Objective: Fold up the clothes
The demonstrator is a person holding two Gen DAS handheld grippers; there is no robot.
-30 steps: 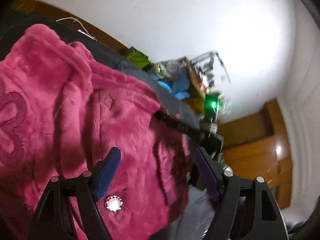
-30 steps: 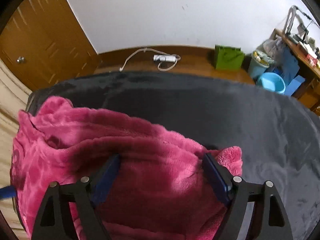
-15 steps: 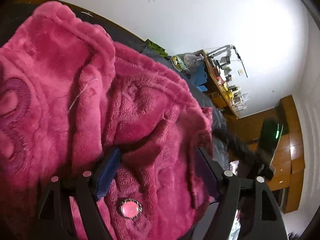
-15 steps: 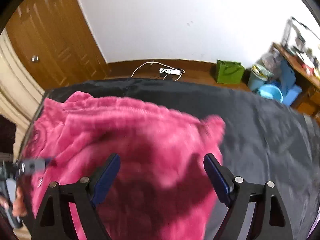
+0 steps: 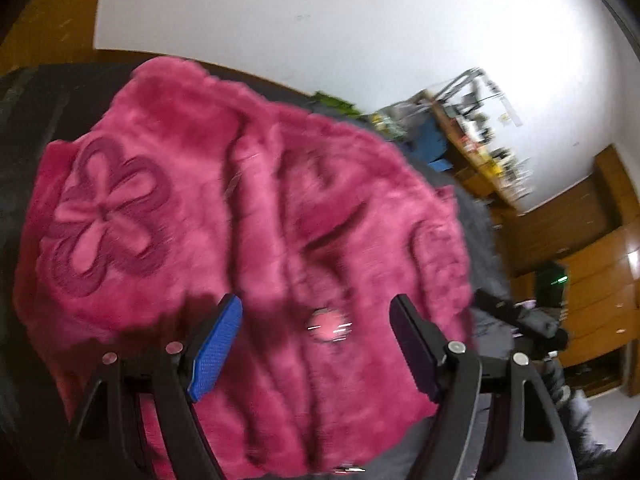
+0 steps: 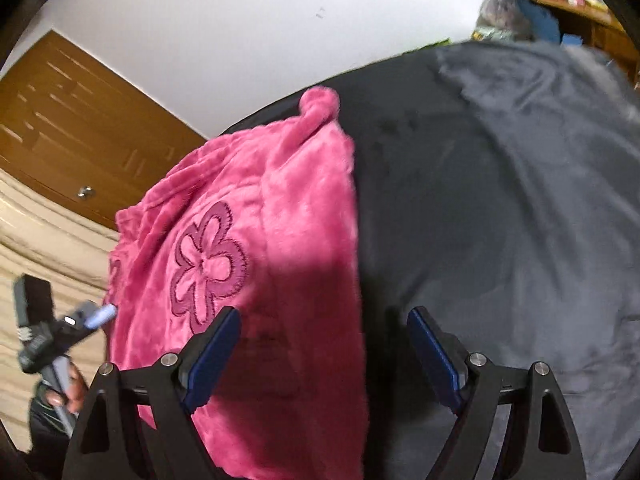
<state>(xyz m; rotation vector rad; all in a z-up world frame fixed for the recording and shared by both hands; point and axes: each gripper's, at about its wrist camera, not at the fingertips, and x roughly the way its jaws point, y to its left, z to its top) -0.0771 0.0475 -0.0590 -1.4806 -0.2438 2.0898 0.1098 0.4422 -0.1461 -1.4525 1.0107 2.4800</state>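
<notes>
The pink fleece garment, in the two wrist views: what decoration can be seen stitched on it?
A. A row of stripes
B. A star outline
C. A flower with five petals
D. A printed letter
C: the pink fleece garment carries a stitched flower with five rounded petals in a darker outline, seen in the right wrist view and again, blurred, in the left wrist view.
</notes>
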